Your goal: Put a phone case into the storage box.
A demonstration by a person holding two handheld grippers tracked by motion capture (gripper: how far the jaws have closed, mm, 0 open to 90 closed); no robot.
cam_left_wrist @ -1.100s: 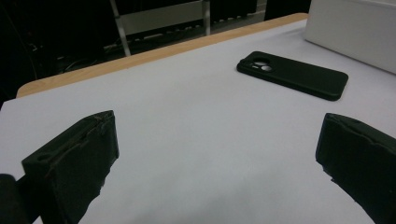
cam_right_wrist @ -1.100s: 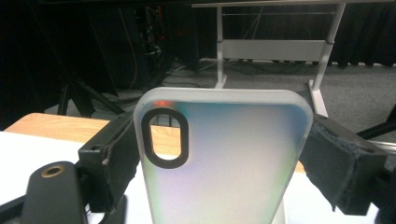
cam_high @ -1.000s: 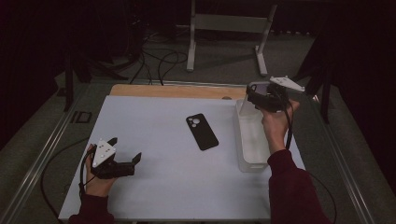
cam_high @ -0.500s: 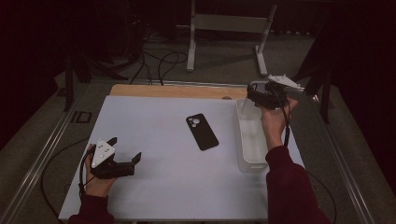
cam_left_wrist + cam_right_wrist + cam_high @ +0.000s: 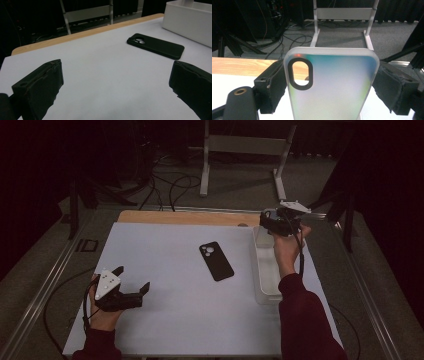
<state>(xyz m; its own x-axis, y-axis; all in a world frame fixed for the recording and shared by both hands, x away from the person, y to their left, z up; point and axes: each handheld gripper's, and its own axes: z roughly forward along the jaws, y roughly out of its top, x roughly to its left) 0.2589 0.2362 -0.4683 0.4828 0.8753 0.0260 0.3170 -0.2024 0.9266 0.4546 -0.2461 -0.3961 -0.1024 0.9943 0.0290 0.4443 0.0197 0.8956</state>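
Note:
A black phone (image 5: 216, 261) lies camera side up in the middle of the white mat (image 5: 175, 320); it also lies ahead of the left jaws (image 5: 155, 46). My left gripper (image 5: 132, 278) rests near the mat's front left, open with nothing between its jaws (image 5: 117, 67). My right gripper (image 5: 270, 222) hovers over the far end of the white bin (image 5: 263, 270). It is shut on a translucent phone case (image 5: 337, 85) with an oval camera cut-out. Both pads press the case's sides, and the case stands upright between them.
The long white bin (image 5: 190, 20) sits along the mat's right side. A wooden strip (image 5: 185, 217) runs along the far table edge. A metal stand (image 5: 242, 145) and cables lie on the floor beyond. Open mat lies between the phone and the left gripper.
My right gripper has sunk a little and shifted slightly with the case, still over the bin's far end. The left gripper and the phone have stayed put.

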